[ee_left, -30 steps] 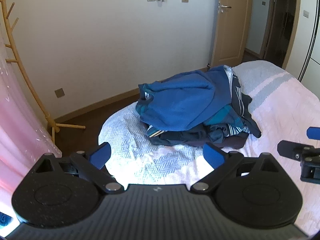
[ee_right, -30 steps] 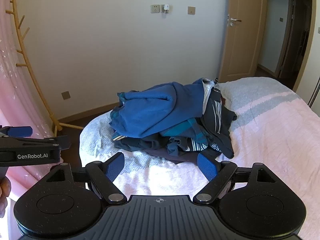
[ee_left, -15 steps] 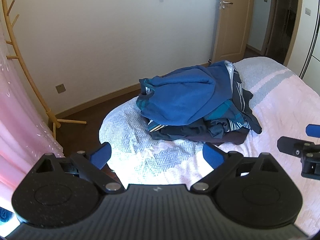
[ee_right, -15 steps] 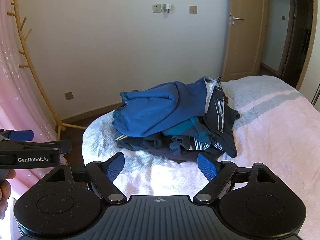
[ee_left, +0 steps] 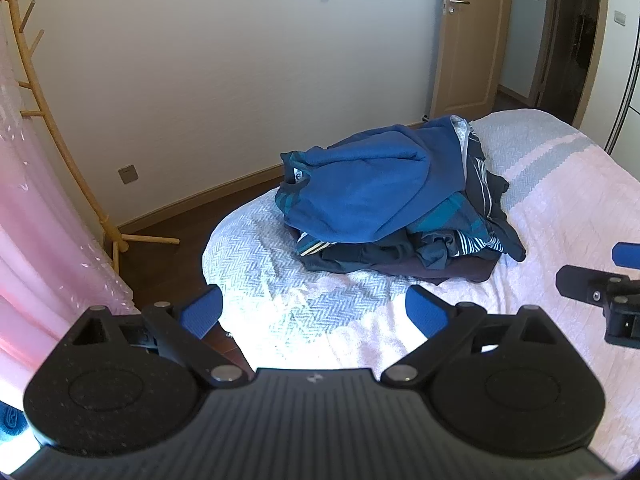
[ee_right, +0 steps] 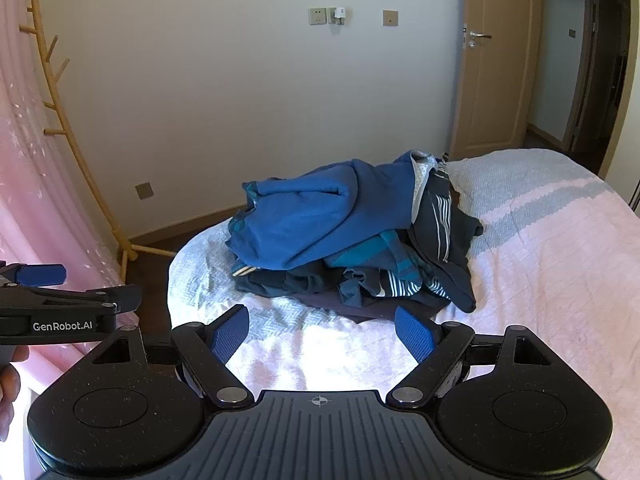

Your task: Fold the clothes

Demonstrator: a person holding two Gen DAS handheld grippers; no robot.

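Observation:
A pile of clothes [ee_left: 396,208] lies on the bed's far corner, with a blue sweatshirt [ee_left: 368,188] on top of dark and striped garments. The pile shows in the right wrist view [ee_right: 352,236] too, the blue sweatshirt [ee_right: 320,216] uppermost. My left gripper [ee_left: 314,310] is open and empty, held above the bed short of the pile. My right gripper [ee_right: 322,332] is open and empty, also short of the pile. The right gripper shows at the right edge of the left wrist view [ee_left: 600,284]; the left gripper shows at the left edge of the right wrist view [ee_right: 60,300].
The bed [ee_left: 560,208] has a pink and grey-white cover. A wooden coat rack [ee_left: 64,148] and a pink curtain [ee_left: 36,240] stand at the left. A white wall [ee_left: 240,80] and a wooden door [ee_left: 468,40] are behind, with dark floor [ee_left: 168,248] beside the bed.
Both grippers have drawn back and tilted up slightly, so the pile sits a little farther and lower in view. Both stay open and empty.

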